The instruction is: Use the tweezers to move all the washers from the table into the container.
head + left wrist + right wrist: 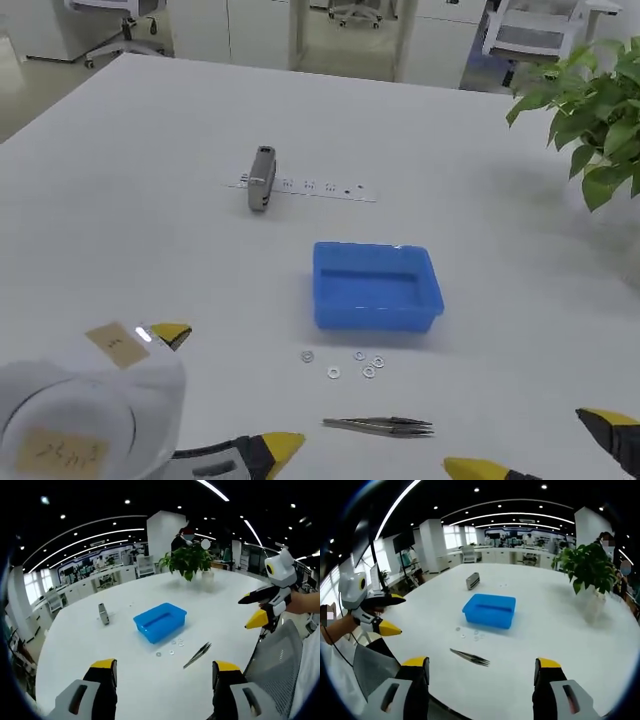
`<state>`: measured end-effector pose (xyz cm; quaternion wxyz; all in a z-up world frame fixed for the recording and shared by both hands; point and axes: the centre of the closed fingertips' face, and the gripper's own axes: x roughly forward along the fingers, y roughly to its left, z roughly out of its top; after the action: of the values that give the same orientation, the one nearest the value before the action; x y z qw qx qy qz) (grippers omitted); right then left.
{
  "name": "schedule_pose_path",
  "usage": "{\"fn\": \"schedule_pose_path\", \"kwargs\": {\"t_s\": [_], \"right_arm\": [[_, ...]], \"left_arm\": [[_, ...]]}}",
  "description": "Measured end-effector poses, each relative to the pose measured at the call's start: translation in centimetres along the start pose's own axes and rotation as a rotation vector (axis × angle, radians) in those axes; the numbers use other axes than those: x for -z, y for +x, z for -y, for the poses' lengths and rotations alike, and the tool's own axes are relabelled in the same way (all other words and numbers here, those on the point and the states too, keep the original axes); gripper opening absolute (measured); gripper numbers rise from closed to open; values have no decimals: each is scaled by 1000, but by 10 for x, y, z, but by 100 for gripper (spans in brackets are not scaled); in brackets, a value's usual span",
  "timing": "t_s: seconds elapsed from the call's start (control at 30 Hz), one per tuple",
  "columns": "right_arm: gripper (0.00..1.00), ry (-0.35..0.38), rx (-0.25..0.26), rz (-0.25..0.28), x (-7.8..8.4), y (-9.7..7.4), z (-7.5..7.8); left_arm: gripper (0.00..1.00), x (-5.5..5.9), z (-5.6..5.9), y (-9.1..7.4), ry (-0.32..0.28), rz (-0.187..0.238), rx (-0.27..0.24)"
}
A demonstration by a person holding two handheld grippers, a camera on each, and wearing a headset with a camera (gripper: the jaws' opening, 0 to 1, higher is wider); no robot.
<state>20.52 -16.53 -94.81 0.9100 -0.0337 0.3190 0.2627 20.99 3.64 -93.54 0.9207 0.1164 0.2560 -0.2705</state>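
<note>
Nothing is done yet: the blue container (377, 285) looks empty, about five washers (333, 373) lie on the table (150, 200) just before it, and the tweezers (380, 426) lie untouched nearer the person. The left gripper (165, 667) and right gripper (481, 663) both gape wide, holding nothing. Handwriting on the left gripper's stickers (117, 343) is too blurred to read.
</note>
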Motion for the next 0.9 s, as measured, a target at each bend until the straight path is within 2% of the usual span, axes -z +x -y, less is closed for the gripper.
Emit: {"fn": "schedule_pose_path", "kwargs": {"t_s": [0.17, 0.33, 0.4, 0.47, 0.53, 0.63, 0.73, 0.77, 0.83, 0.9], "right_arm": [[85, -16, -7, 6, -4, 3, 4], [82, 12, -3, 12, -5, 4, 11], [81, 19, -11, 12, -4, 5, 10], [81, 11, -17, 0, 0, 8, 11], [80, 5, -18, -22, 4, 10, 13], [80, 21, -29, -24, 5, 10, 13], [80, 28, -37, -36, 8, 12, 13], [80, 27, -38, -41, 10, 12, 13], [80, 26, -39, -51, 12, 13, 14], [80, 33, -39, -58, 14, 13, 17]], "left_arm": [[72, -6, 5, 15, 22, 12, 45], [62, -6, 11, 31, 79, -8, 93], [58, -2, 18, 39, 123, -36, 153], [48, 5, 27, 46, 139, -71, 239], [40, 12, 28, 55, 139, -111, 265], [28, 16, 31, 67, 160, -138, 297], [24, 24, 38, 79, 186, -182, 342], [22, 29, 42, 83, 223, -210, 365], [17, 36, 47, 94, 277, -228, 388], [17, 47, 52, 102, 314, -279, 420]]}}
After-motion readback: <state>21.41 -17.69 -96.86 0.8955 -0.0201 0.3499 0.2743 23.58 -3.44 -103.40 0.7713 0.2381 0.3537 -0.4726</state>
